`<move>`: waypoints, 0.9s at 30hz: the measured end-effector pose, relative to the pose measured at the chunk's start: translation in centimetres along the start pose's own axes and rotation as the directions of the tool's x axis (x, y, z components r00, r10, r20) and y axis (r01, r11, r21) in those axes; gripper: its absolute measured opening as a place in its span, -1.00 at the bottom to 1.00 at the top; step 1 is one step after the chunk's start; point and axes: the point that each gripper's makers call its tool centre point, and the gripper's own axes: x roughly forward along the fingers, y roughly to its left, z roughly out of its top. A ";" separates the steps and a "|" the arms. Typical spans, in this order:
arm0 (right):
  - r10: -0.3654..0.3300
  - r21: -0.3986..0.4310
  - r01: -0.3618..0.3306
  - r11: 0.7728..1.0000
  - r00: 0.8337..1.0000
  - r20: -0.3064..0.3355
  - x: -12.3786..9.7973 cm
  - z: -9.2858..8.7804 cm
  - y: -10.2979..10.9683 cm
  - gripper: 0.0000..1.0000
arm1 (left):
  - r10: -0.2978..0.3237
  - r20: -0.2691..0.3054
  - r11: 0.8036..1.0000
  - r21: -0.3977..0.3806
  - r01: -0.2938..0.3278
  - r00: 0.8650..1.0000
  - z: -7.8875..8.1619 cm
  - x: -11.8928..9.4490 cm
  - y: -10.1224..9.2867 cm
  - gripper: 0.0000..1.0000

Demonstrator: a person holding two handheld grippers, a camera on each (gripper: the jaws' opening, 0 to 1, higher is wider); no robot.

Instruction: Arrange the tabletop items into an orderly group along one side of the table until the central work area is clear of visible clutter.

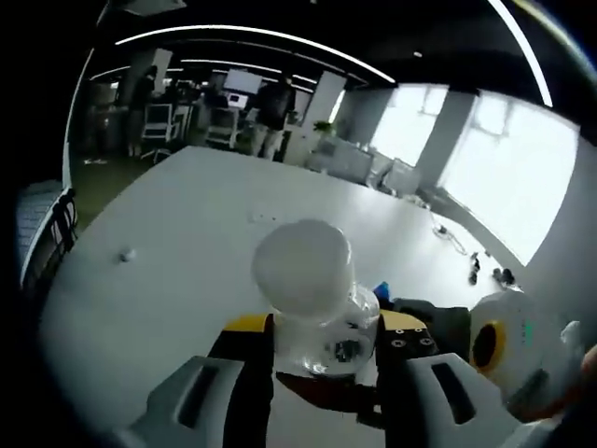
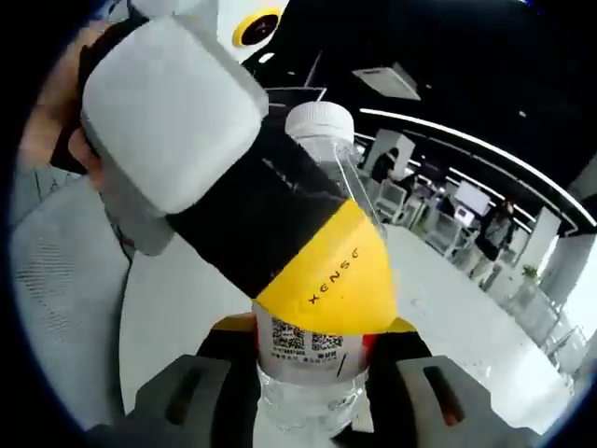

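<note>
While both pairs of jaws press on one clear bottle (image 1: 312,308), the left gripper (image 1: 322,359) clamps its body and the right gripper (image 2: 312,359) clamps it at the label, above the white table (image 1: 177,271); its white cap (image 2: 320,121) stays on.

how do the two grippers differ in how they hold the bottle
The left gripper clamps the bottle just below its white cap; the right gripper clamps it lower, at the label. In the right gripper view, the left gripper's yellow-tipped jaw crosses the bottle's front, while the right gripper's jaws flank it. Both are shut on the bottle.
</note>
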 end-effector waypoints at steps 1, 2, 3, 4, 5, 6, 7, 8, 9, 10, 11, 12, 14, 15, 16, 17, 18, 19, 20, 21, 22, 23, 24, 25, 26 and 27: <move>-0.005 -0.003 0.005 1.000 1.000 -0.002 -0.1 0.0 -0.3 -0.21 | -0.010 -0.002 1.000 0.003 0.010 1.000 0.1 0.0 -0.1 -0.24; -0.001 0.007 0.001 1.000 1.000 0.002 -0.1 0.0 -0.3 -0.22 | -0.024 0.005 1.000 0.015 0.024 1.000 0.3 0.0 -0.3 -0.24; 0.009 0.044 -0.009 0.999 1.000 0.018 -0.2 0.1 -0.4 -0.22 | -0.031 0.010 0.999 0.023 0.031 0.999 0.3 0.0 -0.4 -0.25; 0.009 0.068 -0.011 0.998 1.000 0.028 -0.3 0.2 -0.6 -0.23 | -0.090 0.033 0.994 0.060 0.088 0.995 0.9 0.1 -1.0 -0.26; 0.018 0.115 -0.025 0.993 0.998 0.057 -0.5 0.5 -0.9 -0.23 | -0.165 0.061 0.984 0.079 0.160 0.984 1.6 -0.2 -1.8 -0.27; 0.039 0.161 -0.053 0.985 0.996 0.086 -0.7 0.9 -0.9 -0.24 | -0.224 0.090 0.973 0.070 0.218 0.970 2.2 -0.5 -2.5 -0.27; 0.053 0.190 -0.073 0.979 0.993 0.108 -0.9 1.3 -1.1 -0.24 | -0.297 0.143 0.955 0.055 0.292 0.944 3.2 -1.0 -3.2 -0.27; 0.078 0.196 -0.104 0.975 0.988 0.134 -1.3 1.7 -1.2 -0.24 | -0.333 0.157 0.943 0.049 0.330 0.930 3.5 -1.2 -3.4 -0.26; 0.121 0.179 -0.148 0.973 0.981 0.153 -1.6 2.1 -0.8 -0.24 | -0.417 0.179 0.909 0.104 0.405 0.891 4.2 -1.7 -3.9 -0.21; 0.162 0.162 -0.188 0.969 0.974 0.160 -1.9 2.4 -0.3 -0.24 | -0.451 0.212 0.893 0.124 0.434 0.867 5.0 -2.1 -4.1 -0.07; 0.187 0.139 -0.210 0.968 0.969 0.163 -2.1 2.5 0.0 -0.24 | -0.481 0.243 0.877 0.156 0.455 0.842 6.0 -2.4 -4.2 0.09; 0.218 0.141 -0.243 0.960 0.961 0.173 -2.4 2.8 0.4 -0.24 | -0.521 0.239 0.853 0.192 0.486 0.820 6.4 -2.7 -4.5 0.25; 0.247 0.189 -0.284 0.940 0.948 0.200 -2.8 3.1 0.7 -0.24 | -0.584 0.266 0.811 0.229 0.538 0.767 7.8 -3.4 -5.1 0.44; 0.266 0.213 -0.311 0.926 0.939 0.215 -3.1 3.3 0.9 -0.24 | -0.663 0.215 0.747 0.255 0.614 0.717 7.5 -4.0 -5.9 0.42; 0.270 0.229 -0.321 0.919 0.936 0.225 -3.2 3.4 0.9 -0.24 | -0.693 0.190 0.718 0.268 0.642 0.695 7.4 -4.3 -6.3 0.32; 0.307 0.230 -0.361 0.904 0.921 0.240 -3.5 3.6 1.4 -0.24 | -0.714 0.174 0.694 0.301 0.654 0.678 7.4 -4.4 -6.7 0.26; 0.307 0.223 -0.360 0.906 0.921 0.239 -3.6 3.7 1.3 -0.24 | -0.737 0.169 0.669 0.319 0.671 0.654 7.5 -4.6 -7.0 0.24; 0.315 0.211 -0.365 0.907 0.919 0.237 -3.7 3.7 1.5 -0.24 | -0.752 0.164 0.654 0.308 0.691 0.638 7.4 -4.6 -7.3 0.23; 0.329 0.205 -0.379 0.903 0.913 0.239 -3.8 3.8 1.7 -0.24 | -0.761 0.140 0.643 0.288 0.709 0.633 7.2 -4.5 -7.3 0.22; 0.335 0.212 -0.389 0.897 0.909 0.249 -3.9 3.9 1.7 -0.24 | -0.779 0.132 0.623 0.283 0.729 0.613 7.1 -4.6 -7.7 0.14; 0.337 0.221 -0.395 0.892 0.906 0.257 -4.0 4.1 1.7 -0.24 | -0.799 0.119 0.597 0.280 0.752 0.590 6.8 -4.8 -8.0 0.02; 0.338 0.231 -0.400 0.887 0.903 0.264 -4.1 4.2 1.7 -0.25 | -0.798 0.109 0.596 0.289 0.749 0.593 6.7 -4.6 -7.9 -0.17; 0.346 0.214 -0.402 0.890 0.902 0.258 -4.1 4.1 1.8 -0.25 | -0.775 0.139 0.622 0.338 0.706 0.617 7.3 -4.1 -7.3 -0.43; 0.353 0.205 -0.407 0.890 0.900 0.255 -4.2 4.0 1.9 -0.25 | -0.780 0.130 0.618 0.316 0.720 0.612 7.3 -4.0 -7.2 -0.50; 0.357 0.225 -0.415 0.882 0.898 0.255 -4.3 3.9 2.3 -0.25 | -0.796 0.111 0.602 0.256 0.757 0.595 6.9 -4.3 -7.5 -0.55; 0.356 0.234 -0.418 0.878 0.896 0.267 -4.4 4.0 2.3 -0.25 | -0.789 0.121 0.612 0.256 0.749 0.603 7.2 -3.9 -7.3 -0.56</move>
